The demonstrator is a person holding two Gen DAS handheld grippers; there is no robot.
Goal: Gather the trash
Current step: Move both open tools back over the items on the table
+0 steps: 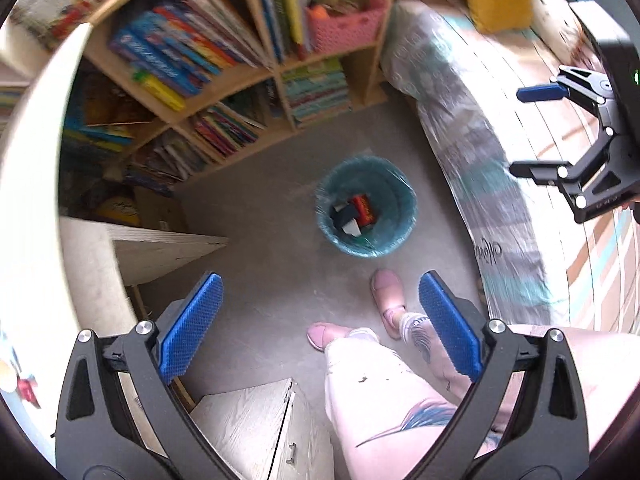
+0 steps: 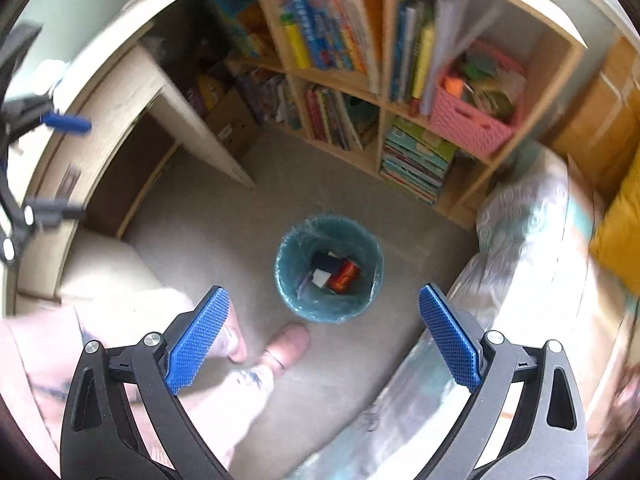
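Both the left tongs [image 1: 320, 320] and the right tongs [image 2: 324, 332] are spread wide and carry nothing, high above the bin [image 2: 329, 268] with trash [image 2: 344, 276] inside, which stands on open floor [image 2: 224, 216] between bookshelf [image 2: 376, 120] and bed [image 2: 516, 240].

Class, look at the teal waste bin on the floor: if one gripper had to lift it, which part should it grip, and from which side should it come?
Grip the bin by its rim, coming straight down from above. It stands upright with its mouth open, so one pad can go inside the wall and one outside. The body looks too wide to span. The plastic liner over the rim may slip.
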